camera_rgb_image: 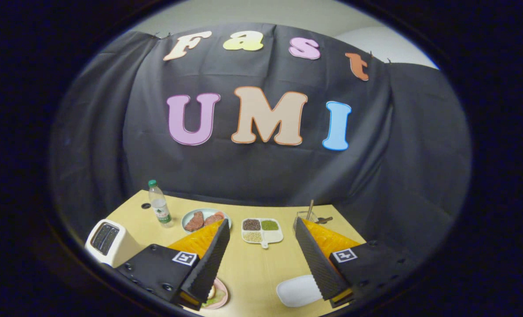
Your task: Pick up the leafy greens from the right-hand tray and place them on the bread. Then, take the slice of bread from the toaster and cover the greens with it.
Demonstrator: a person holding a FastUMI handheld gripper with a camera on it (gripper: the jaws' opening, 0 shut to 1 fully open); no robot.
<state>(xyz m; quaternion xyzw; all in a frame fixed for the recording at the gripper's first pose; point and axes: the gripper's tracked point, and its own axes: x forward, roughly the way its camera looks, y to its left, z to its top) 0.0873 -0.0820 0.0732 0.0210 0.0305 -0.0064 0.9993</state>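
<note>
- A staged recording booth rather than a real kitchen: black cloth [261, 176] hangs as the back wall, draped in folds, with a plain pale room wall [243, 11] above it.
- A light wood bench [252, 268] is laid out like a breakfast set: a cream toaster [107, 242] at near left, a water bottle [159, 209] behind it, a plate with meat slices [204, 219], and a divided dish of grains [262, 231] at the far middle.
- The claw [261, 253] with square printed markers stands wide open above the bench, nothing between its fingers.
</note>
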